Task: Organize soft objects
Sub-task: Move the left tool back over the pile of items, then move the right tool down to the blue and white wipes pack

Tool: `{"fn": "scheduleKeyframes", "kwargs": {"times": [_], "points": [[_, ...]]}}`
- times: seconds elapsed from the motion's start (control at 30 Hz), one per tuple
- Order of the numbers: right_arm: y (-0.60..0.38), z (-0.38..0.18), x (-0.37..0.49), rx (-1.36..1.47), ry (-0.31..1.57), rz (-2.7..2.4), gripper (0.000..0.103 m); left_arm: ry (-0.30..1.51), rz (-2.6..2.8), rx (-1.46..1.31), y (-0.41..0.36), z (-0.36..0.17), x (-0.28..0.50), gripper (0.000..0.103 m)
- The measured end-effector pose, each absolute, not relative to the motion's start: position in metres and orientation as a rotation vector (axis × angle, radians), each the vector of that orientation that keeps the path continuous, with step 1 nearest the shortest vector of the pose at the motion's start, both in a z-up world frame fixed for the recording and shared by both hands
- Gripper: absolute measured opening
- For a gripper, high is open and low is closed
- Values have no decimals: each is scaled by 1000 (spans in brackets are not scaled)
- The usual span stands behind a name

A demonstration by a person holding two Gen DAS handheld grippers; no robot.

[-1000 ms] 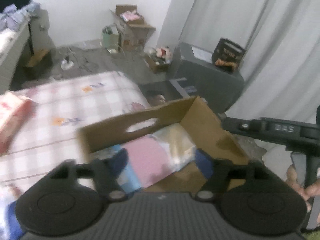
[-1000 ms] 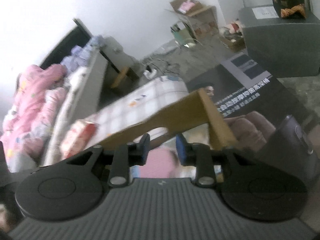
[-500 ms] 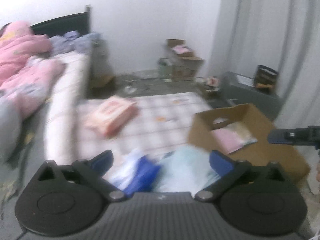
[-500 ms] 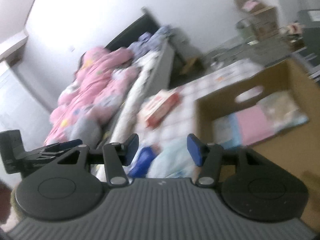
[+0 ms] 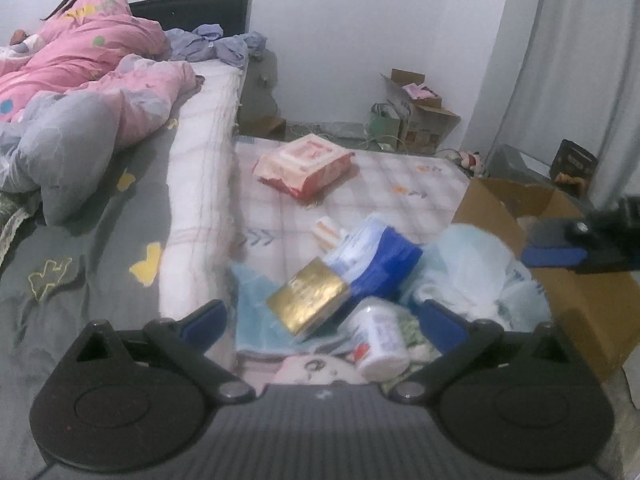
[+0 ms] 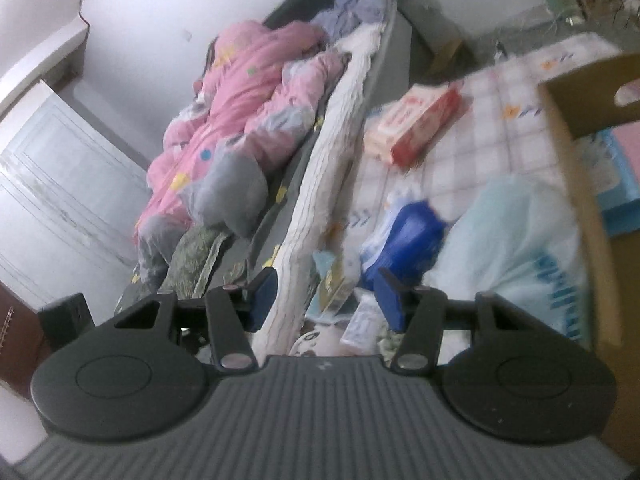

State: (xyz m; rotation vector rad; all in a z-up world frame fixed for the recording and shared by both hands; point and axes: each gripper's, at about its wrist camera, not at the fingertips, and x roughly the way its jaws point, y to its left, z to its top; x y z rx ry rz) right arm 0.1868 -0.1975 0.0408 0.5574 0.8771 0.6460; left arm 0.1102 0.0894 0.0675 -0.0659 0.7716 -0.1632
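Checked mattress (image 5: 400, 184) beside the bed carries a pile: blue pack (image 5: 380, 256), gold pack (image 5: 308, 304), pale-blue bag (image 5: 468, 276), pink wipes pack (image 5: 304, 164) farther off. Cardboard box (image 5: 496, 208) sits right of the pile. Left gripper (image 5: 320, 320) and right gripper (image 6: 326, 296): jaws spread, holding nothing, above pile.

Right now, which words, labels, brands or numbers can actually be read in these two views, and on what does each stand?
None can be read for certain.
Pale blue plastic bag: large teal letters, motion-blurred.
Pink and red soft pack: print too blurred.
Small white printed tub: label too small.
Gold foil packet: faint marks, unreadable.
Black carton with orange print: lettering too small.
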Motion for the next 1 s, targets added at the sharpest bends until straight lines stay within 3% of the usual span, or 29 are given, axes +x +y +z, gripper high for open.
{"fn": "scheduleKeyframes", "kwargs": {"times": [0.6,1.0], "points": [[-138,-22,200,560,1070,634,53,785,-278,0,88,18,95,101],[-141,3,286,483,1047,499,55,716,-361,58,69,41,163,98]]}}
